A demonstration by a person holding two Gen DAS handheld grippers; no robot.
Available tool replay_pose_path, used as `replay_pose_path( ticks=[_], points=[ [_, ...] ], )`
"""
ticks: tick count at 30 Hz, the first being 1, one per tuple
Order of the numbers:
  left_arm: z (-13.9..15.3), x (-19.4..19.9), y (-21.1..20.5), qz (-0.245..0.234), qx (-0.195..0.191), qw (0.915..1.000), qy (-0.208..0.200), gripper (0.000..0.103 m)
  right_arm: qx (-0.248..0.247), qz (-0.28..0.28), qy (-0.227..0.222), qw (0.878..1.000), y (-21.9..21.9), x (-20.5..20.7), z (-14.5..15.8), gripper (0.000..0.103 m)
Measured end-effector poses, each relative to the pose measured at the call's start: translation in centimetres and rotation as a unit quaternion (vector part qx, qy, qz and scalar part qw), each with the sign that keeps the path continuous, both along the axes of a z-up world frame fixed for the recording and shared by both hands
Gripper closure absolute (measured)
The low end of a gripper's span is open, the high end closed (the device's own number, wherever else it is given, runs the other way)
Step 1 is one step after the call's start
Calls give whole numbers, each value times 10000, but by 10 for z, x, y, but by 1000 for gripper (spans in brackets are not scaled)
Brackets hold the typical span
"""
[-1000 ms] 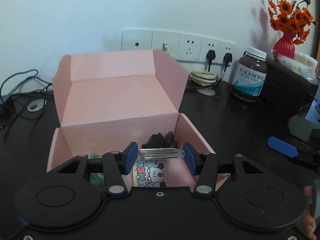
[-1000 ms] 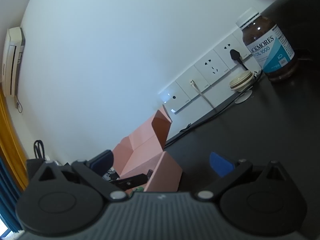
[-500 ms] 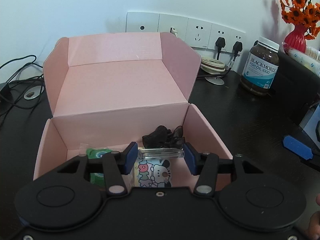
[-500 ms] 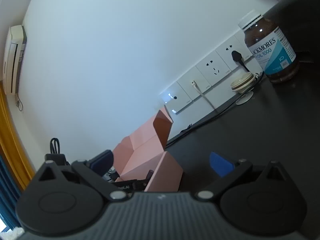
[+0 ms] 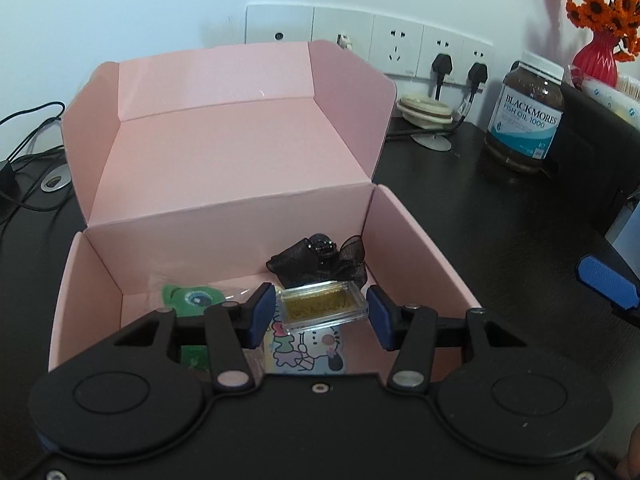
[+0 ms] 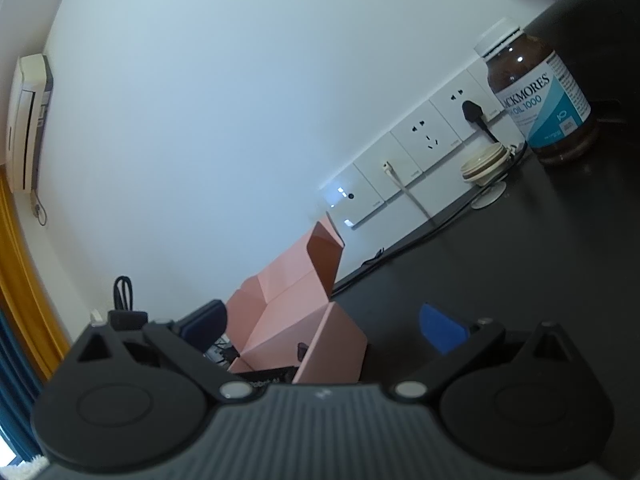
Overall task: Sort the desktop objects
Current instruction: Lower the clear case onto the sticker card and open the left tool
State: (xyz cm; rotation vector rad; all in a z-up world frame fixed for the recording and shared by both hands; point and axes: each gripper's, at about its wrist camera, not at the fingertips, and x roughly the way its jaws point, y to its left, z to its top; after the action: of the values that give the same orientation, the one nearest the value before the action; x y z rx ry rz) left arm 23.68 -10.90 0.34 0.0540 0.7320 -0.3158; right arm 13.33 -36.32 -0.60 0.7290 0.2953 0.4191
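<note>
Standing open on the dark desk: pink box (image 5: 224, 168) | right gripper (image 6: 324, 324) beside the box, fingers apart, nothing between | left gripper (image 5: 322, 312) above the box, clamped on clear case (image 5: 323, 305) | inside the box: black bow (image 5: 318, 260), green toy (image 5: 188, 300)

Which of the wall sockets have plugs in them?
The two rightmost sockets, each holding a black plug; the socket to their left is empty.
</note>
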Motion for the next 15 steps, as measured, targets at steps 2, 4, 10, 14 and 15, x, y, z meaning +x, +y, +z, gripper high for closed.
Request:
replay_pose_path(
  ticks=[2,4,10,14,15],
  points=[
    [0,1,0,-8,28,10000,21,52,13,-1,-1,10000,0,0,0,1],
    [0,2,-1,-5,38,10000,46,52,30,-3,1,10000,-1,0,0,1],
    [-1,2,0,10,33,10000,60,52,45,9,13,10000,-1,0,-1,1],
    [-1,2,0,67,71,9999,70,46,47,12,14,10000,0,1,-1,1],
    [-2,3,2,136,84,9998,89,38,55,12,21,10000,-1,1,-1,1]
  ],
)
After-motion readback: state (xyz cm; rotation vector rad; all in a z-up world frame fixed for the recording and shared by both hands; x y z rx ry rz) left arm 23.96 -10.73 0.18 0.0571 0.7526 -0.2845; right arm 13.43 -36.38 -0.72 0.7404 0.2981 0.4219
